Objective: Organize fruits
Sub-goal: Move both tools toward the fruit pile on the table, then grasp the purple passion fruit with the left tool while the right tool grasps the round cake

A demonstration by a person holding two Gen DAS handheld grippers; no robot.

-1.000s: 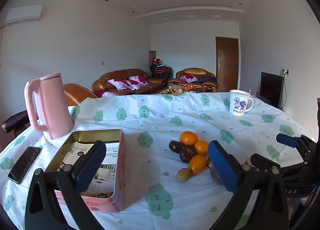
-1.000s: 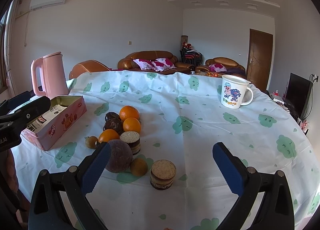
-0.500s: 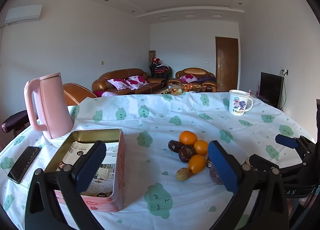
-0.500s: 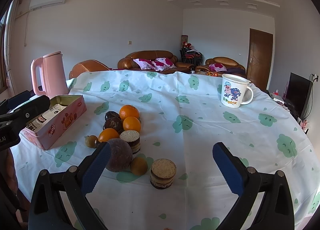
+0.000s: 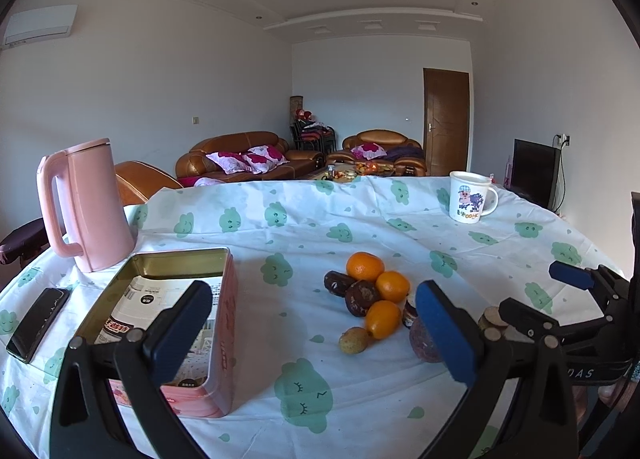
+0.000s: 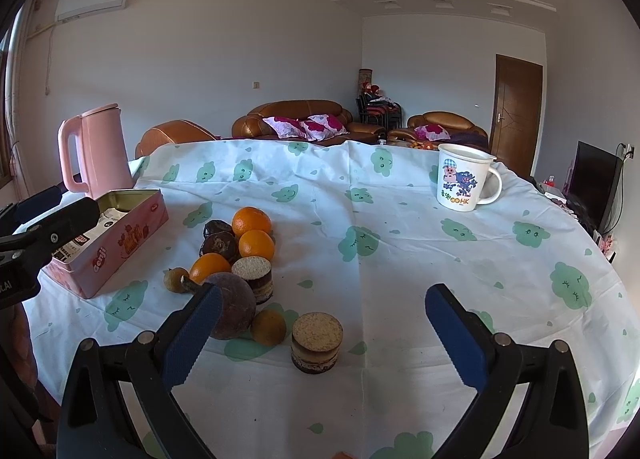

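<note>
The white mug carries a cartoon print with "HK" readable at the end of its lower line of lettering. The pink tin has a white word on its long side that looks like "cenji", though it is not sharp. In the left wrist view, "DAS" shows in white on the black body of the right tongs.

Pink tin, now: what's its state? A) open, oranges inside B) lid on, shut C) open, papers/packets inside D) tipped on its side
C: the pink tin sits upright with no lid and printed packets on its gold floor, while the three oranges lie on the tablecloth beside it and both grippers are open and empty.
</note>
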